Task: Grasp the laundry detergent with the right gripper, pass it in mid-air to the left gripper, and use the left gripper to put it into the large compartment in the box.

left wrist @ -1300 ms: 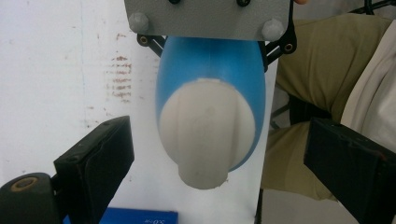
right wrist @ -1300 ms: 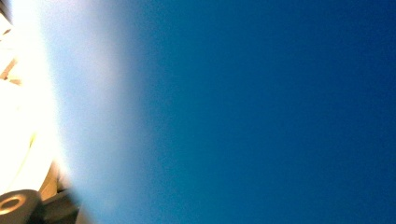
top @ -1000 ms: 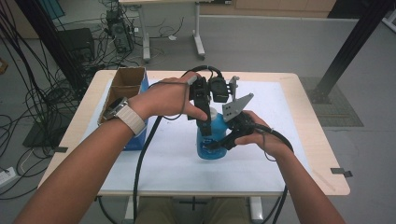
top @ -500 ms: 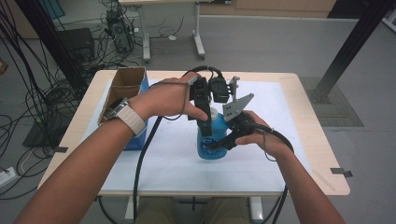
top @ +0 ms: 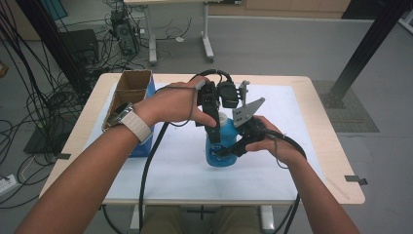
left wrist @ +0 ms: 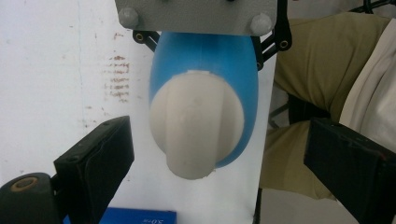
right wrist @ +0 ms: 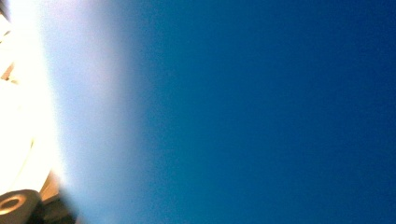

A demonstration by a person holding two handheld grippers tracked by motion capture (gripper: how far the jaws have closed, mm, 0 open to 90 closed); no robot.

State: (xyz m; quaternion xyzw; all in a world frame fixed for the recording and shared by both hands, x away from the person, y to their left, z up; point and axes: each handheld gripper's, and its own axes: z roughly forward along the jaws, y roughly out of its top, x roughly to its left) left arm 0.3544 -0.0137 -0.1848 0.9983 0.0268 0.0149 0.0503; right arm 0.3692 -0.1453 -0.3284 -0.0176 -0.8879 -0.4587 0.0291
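A blue bottle point(top: 219, 155) with a white cap point(top: 223, 118) stands upright on the white mat point(top: 180, 170) at mid-table. My right gripper point(top: 229, 148) comes in from the right and is shut on the bottle's body; in the right gripper view the blue bottle wall point(right wrist: 257, 112) is pressed close and blurred. My left gripper point(top: 213, 130) points down over the bottle top. In the left gripper view the cap point(left wrist: 196, 123) sits between the two black jaws, which stand wide with a gap on each side, so my left gripper point(left wrist: 219, 168) is open.
An open cardboard box point(top: 130, 90) stands at the table's left, with a blue box point(top: 146, 144) against its near side. The table's wooden edge point(top: 336, 146) runs along the right. Cables and a desk frame lie on the floor beyond.
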